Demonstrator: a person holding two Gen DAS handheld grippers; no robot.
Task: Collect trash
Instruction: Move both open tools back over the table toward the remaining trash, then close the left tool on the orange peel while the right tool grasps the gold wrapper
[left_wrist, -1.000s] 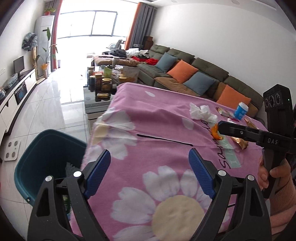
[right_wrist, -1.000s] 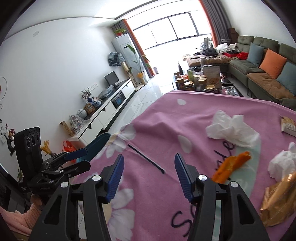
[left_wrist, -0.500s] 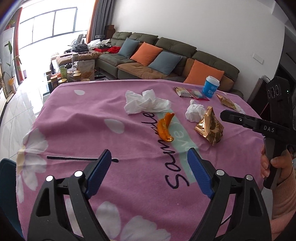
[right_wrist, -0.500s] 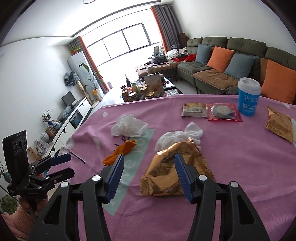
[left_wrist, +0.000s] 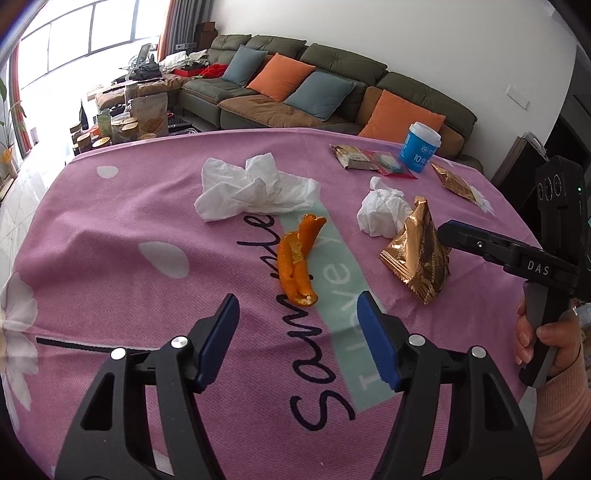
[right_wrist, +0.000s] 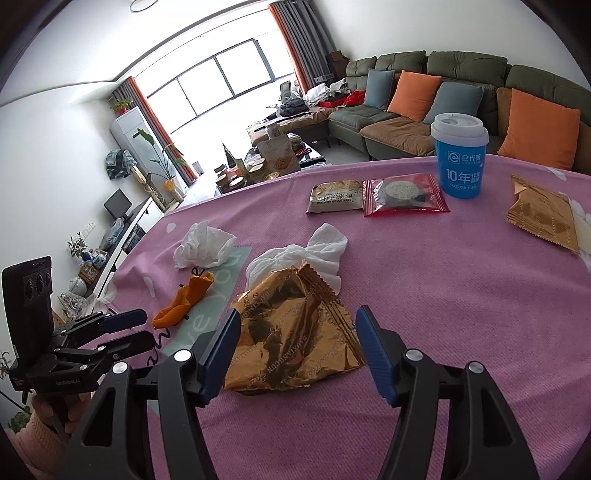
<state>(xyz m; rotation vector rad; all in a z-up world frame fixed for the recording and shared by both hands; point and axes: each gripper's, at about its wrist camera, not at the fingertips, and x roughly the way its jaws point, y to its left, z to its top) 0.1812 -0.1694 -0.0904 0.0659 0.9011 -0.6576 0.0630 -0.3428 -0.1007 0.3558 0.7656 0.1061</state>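
Note:
An orange peel (left_wrist: 297, 264) lies on the pink tablecloth (left_wrist: 110, 229), just ahead of my open, empty left gripper (left_wrist: 297, 321). A crumpled gold wrapper (right_wrist: 291, 332) lies between the open fingers of my right gripper (right_wrist: 297, 341), which is empty. The wrapper (left_wrist: 419, 251) and the right gripper (left_wrist: 448, 230) also show in the left wrist view. A large white tissue (left_wrist: 255, 188) lies behind the peel. A smaller tissue ball (left_wrist: 382, 212) sits behind the wrapper. The left gripper (right_wrist: 138, 328) shows at the lower left of the right wrist view, near the peel (right_wrist: 184, 301).
A blue paper cup (right_wrist: 460, 155), two snack packets (right_wrist: 336, 197) (right_wrist: 404, 194) and a flat gold packet (right_wrist: 543, 214) lie at the table's far side. A sofa (left_wrist: 314, 88) stands beyond the table. A cluttered low table (right_wrist: 266, 166) is further back.
Both grippers swung from the table's left side and the teal bin toward the trash. The left now faces the peel closely; the right has closed in around the gold wrapper.

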